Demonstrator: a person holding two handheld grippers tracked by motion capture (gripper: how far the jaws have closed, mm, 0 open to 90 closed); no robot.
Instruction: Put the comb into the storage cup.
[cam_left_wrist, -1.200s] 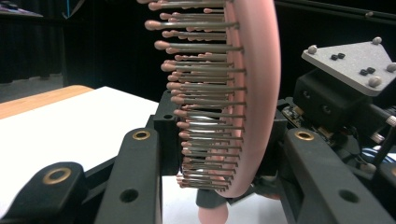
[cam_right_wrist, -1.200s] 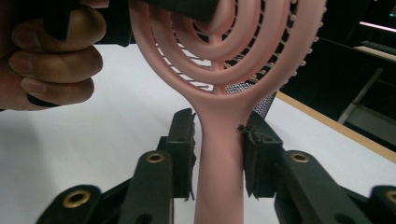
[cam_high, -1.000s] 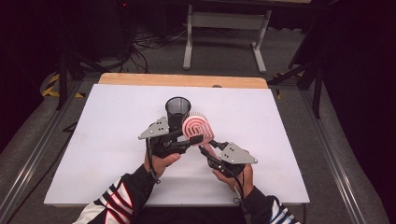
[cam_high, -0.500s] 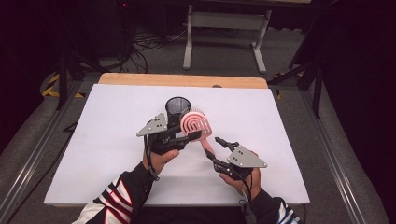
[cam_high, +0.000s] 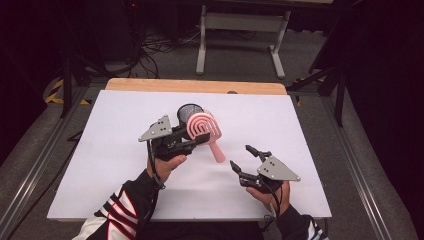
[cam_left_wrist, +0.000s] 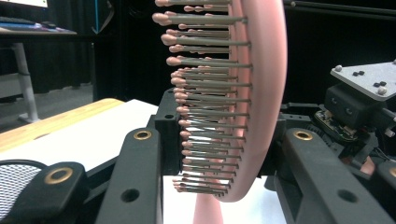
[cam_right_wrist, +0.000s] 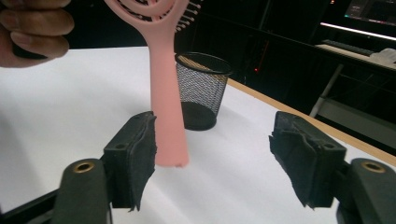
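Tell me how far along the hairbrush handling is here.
Done: the pink hairbrush is off the table, clamped by its head in the left claw. In hand: the right claw has just been opening, nothing between its pads. Left, probably: placing the brush in the black mesh cup, which stands apart.

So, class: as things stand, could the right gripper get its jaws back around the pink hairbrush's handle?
Probably yes. The right gripper, whose jaws have just been opening, stands open beside the hairbrush handle, which hangs free below the left gripper clamping the brush head. Nothing lies between them on the white table.
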